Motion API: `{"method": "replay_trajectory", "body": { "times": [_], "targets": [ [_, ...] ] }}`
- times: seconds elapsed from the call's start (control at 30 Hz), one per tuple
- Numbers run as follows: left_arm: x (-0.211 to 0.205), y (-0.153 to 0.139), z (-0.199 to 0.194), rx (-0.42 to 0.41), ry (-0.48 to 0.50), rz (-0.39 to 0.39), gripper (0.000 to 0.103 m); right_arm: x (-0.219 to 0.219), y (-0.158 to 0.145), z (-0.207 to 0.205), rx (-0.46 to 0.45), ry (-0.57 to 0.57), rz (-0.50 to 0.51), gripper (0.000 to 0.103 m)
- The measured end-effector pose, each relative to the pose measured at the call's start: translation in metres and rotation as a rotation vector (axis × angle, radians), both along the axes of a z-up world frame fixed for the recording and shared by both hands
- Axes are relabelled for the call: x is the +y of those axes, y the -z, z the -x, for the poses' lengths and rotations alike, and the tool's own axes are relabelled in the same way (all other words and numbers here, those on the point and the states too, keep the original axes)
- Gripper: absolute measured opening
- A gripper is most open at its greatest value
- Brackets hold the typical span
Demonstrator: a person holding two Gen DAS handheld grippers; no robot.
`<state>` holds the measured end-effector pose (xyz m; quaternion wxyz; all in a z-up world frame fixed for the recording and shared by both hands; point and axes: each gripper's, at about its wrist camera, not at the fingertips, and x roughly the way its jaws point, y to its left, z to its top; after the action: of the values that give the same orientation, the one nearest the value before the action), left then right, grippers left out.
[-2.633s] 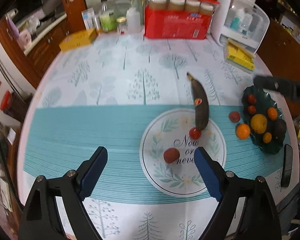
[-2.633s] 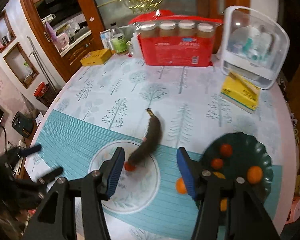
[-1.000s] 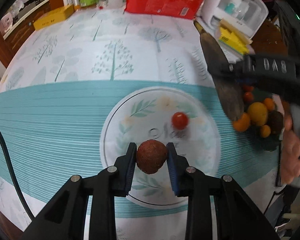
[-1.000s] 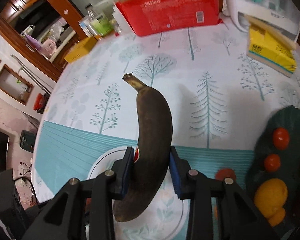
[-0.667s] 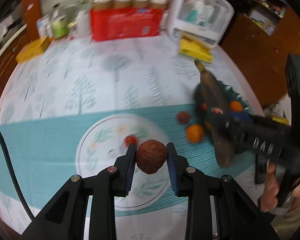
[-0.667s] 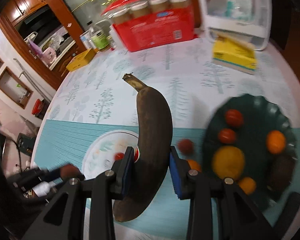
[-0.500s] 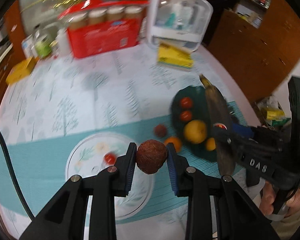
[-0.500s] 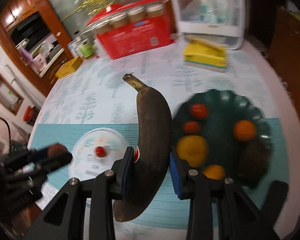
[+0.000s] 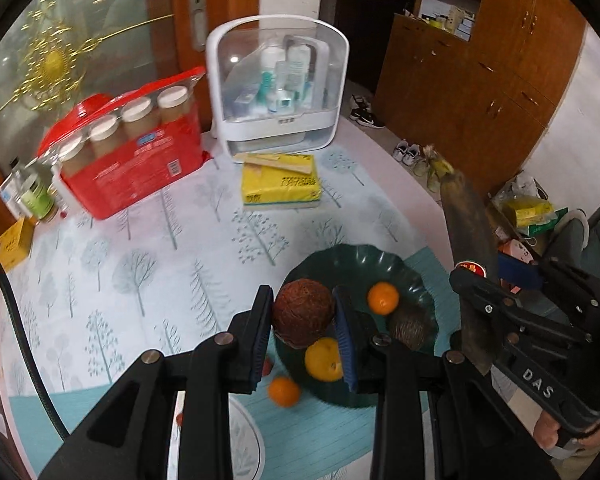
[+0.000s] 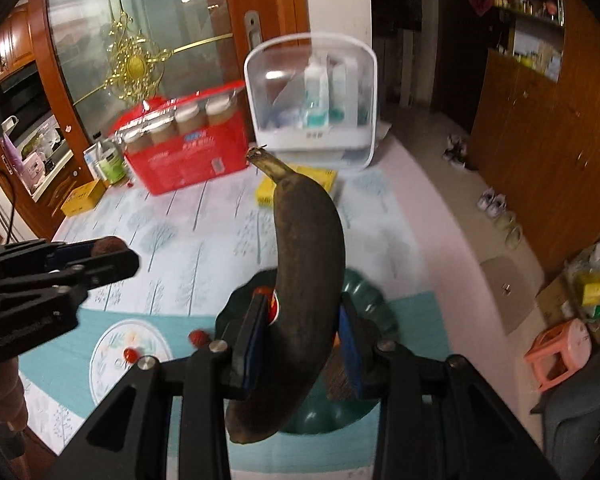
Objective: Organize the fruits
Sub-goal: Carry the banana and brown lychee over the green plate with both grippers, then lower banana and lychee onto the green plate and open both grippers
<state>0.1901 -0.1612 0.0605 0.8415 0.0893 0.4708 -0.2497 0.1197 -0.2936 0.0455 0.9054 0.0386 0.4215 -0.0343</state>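
My left gripper (image 9: 303, 312) is shut on a round brown fruit (image 9: 302, 314) and holds it above the left part of the dark green plate (image 9: 404, 268). The plate holds an orange (image 9: 383, 298), a yellow citrus (image 9: 322, 359) and a dark brown fruit (image 9: 409, 325). My right gripper (image 10: 303, 320) is shut on a blackened banana (image 10: 305, 280), held upright above the green plate (image 10: 360, 288); the banana also shows in the left wrist view (image 9: 466, 236). A loose orange (image 9: 284, 391) lies beside the plate. Two small red fruits (image 10: 198, 337) (image 10: 130, 354) lie on the table.
A red pack of jars (image 9: 136, 160), a white clear-fronted case (image 9: 278, 92) and a yellow packet (image 9: 281, 184) stand at the back. A white round placemat (image 10: 130, 350) lies left of the plate. The table edge runs close to the plate's right side.
Both grippers have closed on their fruit, lifted it off the placemat and carried it right, over the green plate.
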Motion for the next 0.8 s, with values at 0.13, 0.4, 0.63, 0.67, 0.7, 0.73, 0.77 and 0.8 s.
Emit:
{"method": "replay_trajectory", "body": {
  "times": [0.13, 0.4, 0.63, 0.67, 0.7, 0.73, 0.77, 0.8],
  "targets": [
    [-0.014, 0.015, -0.019, 0.04, 0.014, -0.01, 0.029, 0.0, 0.003, -0.017, 0.016, -0.012, 0.028, 0.035],
    [-0.025, 0.079, -0.048, 0.146, 0.017, -0.071, 0.029, -0.005, 0.076, -0.049, 0.182, 0.007, -0.044, 0.035],
    [-0.041, 0.132, -0.065, 0.232, 0.042, -0.096, 0.029, 0.0, 0.13, -0.055, 0.286, 0.011, -0.072, 0.035],
    [-0.045, 0.14, -0.068, 0.244, 0.048, -0.1, 0.029, 0.001, 0.135, -0.055, 0.293, 0.011, -0.074, 0.035],
    [-0.047, 0.145, -0.069, 0.249, 0.052, -0.102, 0.029, 0.001, 0.139, -0.055, 0.3, 0.011, -0.079, 0.035],
    [-0.05, 0.151, -0.07, 0.257, 0.058, -0.106, 0.029, 0.002, 0.144, -0.055, 0.309, 0.011, -0.086, 0.035],
    [-0.052, 0.157, -0.072, 0.264, 0.062, -0.109, 0.029, 0.001, 0.148, -0.056, 0.314, 0.012, -0.093, 0.035],
    [-0.054, 0.159, -0.072, 0.268, 0.065, -0.111, 0.029, 0.0, 0.151, -0.056, 0.32, 0.014, -0.099, 0.035]
  ]
}}
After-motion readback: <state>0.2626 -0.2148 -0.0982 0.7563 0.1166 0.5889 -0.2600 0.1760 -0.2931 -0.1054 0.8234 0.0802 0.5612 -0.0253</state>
